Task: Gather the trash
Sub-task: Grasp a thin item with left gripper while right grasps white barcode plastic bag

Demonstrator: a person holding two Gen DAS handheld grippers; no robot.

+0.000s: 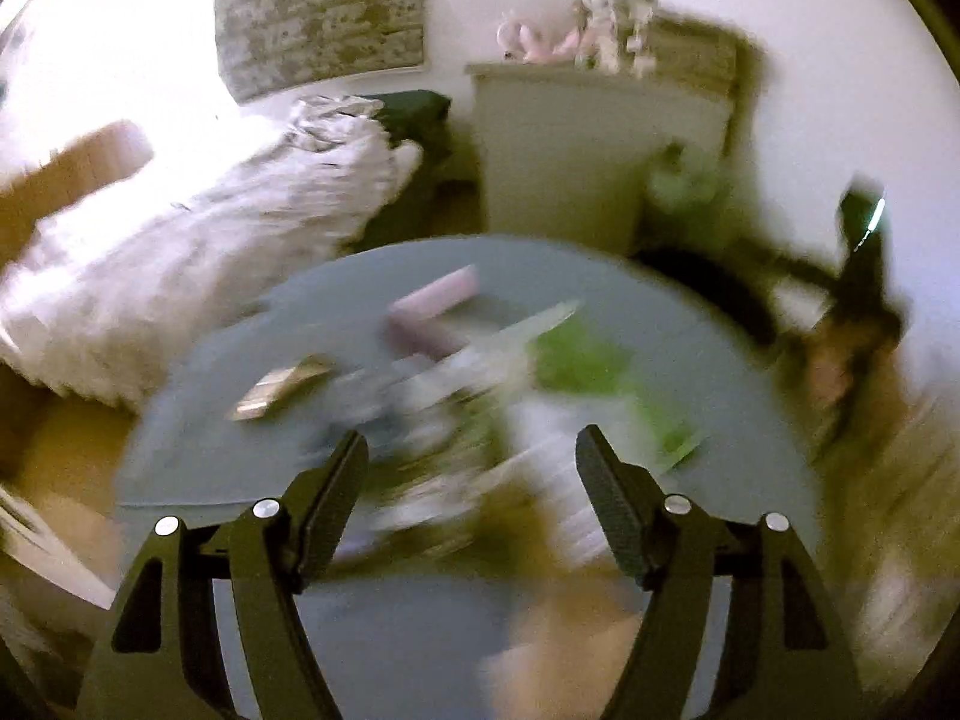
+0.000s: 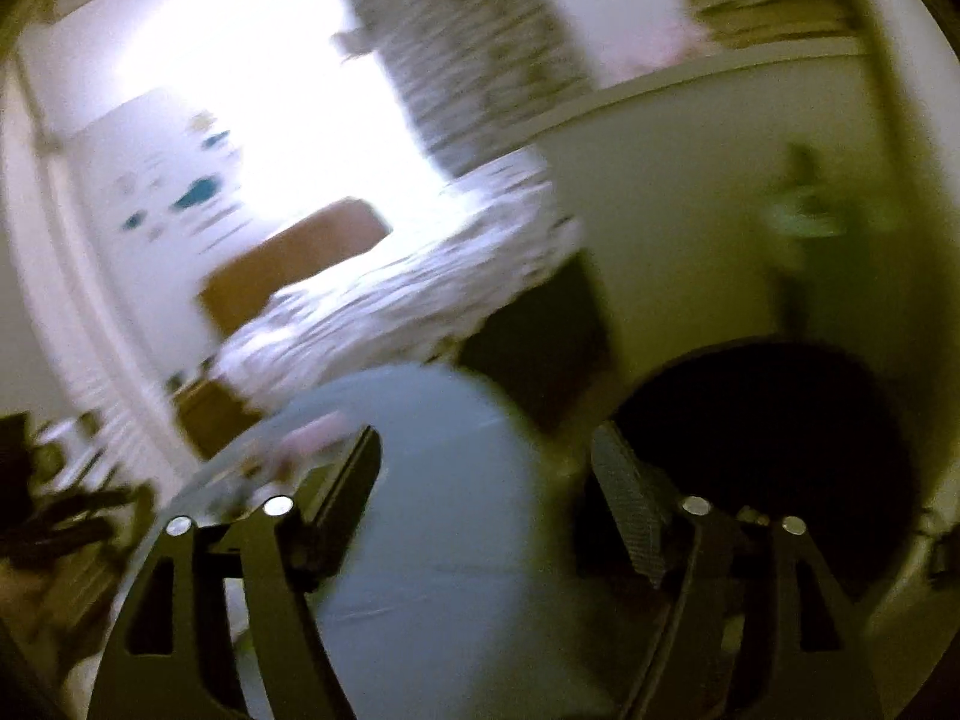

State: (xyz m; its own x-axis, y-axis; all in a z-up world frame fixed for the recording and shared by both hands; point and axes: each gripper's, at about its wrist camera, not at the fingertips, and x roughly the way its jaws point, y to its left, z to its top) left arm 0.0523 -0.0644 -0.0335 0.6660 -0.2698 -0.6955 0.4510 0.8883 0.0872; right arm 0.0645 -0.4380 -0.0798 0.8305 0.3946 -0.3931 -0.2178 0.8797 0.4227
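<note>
both grippers, left and right, released and empty; heading for blurred litter on round grey-blue table; next pick one piece.

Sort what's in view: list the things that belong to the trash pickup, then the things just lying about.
Belongs to the job:
- green scraps on the round table
- pink wrapper-like pieces
- small tan packet
- left gripper, open, empty
- right gripper, open, empty

Just lying about:
- bed with white bedding
- stuffed toys on the cabinet
- black chair
</note>
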